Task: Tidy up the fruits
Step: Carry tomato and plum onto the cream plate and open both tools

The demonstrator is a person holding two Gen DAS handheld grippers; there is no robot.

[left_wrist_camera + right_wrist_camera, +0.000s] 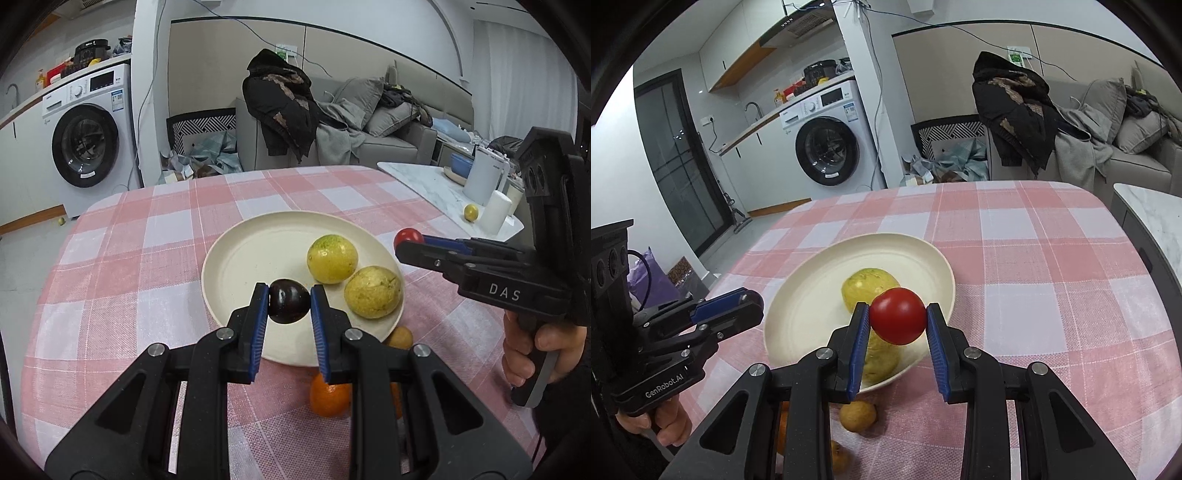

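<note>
My left gripper (289, 300) is shut on a dark purple plum (288, 301), held over the near edge of a cream plate (258, 251). Two yellow-green fruits (332, 258) (373, 291) lie on the plate's right side. My right gripper (897, 314) is shut on a red tomato (897, 315), just above the plate's (812, 295) near right rim. In the left wrist view the right gripper (408, 242) comes in from the right with the tomato (408, 236) at its tip. In the right wrist view the left gripper (738, 306) shows at the left.
An orange (328, 400) and a small tan fruit (400, 338) lie on the pink checked tablecloth (147, 258) near the plate's front edge. A tan fruit (857, 415) shows below my right gripper. A marble side table (436, 184) with containers stands at the right.
</note>
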